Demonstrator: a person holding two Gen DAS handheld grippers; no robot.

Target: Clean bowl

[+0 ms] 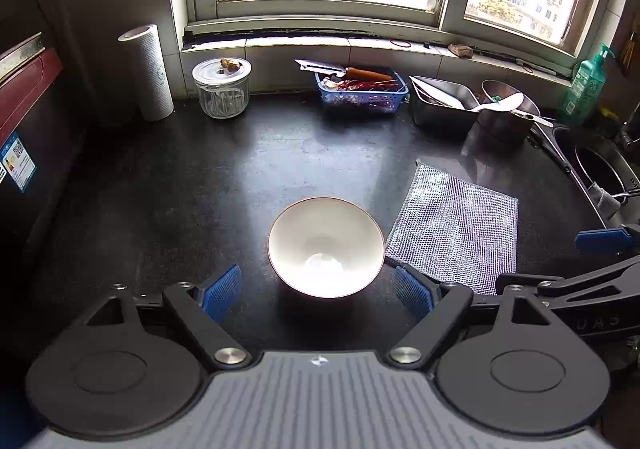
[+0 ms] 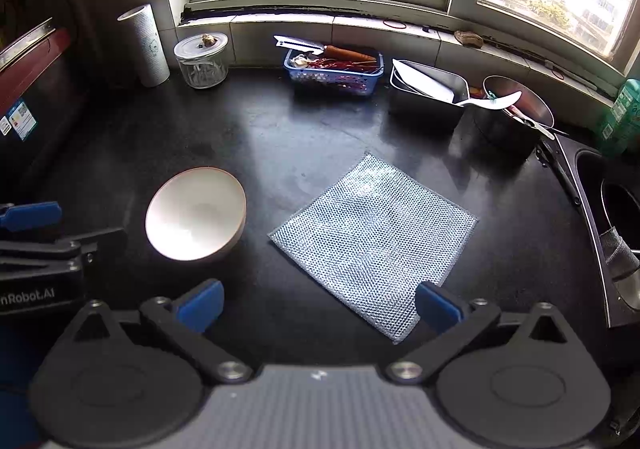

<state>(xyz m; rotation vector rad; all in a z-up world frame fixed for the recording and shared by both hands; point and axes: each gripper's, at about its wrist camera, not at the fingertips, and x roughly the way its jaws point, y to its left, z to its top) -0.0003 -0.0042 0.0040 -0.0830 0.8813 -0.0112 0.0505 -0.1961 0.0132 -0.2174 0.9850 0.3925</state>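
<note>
- Since both tools hover with nothing picked up, the cleaning looks not yet begun: the left gripper (image 1: 318,291) has its fingers (image 1: 221,292) spread wide and empty, and the right gripper (image 2: 318,305) likewise stands fully open and holds nothing.
- The bowl (image 1: 326,247) stands upright on the dark desk (image 1: 240,169), just ahead of the left gripper and between its fingers' line of reach; the mesh scrubbing cloth (image 2: 374,233) lies flat just beside the bowl, under and ahead of the right gripper.
- Risk one: the bowl is smooth, rounded and narrow at the foot, so fingers closing on its sloping wall could squeeze it upward or tip it over.
- Risk two: the cloth lies flat against the desk, so fingers may slide over it and catch only a thin fold, which would slip loose once rubbing starts.
- Risk three: an unsteadied bowl would likely skate across the slick desk under wiping pressure.
- Risk four: the sink (image 2: 608,189) sits off to the right, and the metal containers (image 2: 428,93) stand behind the cloth; a wide swing could knock them.
</note>
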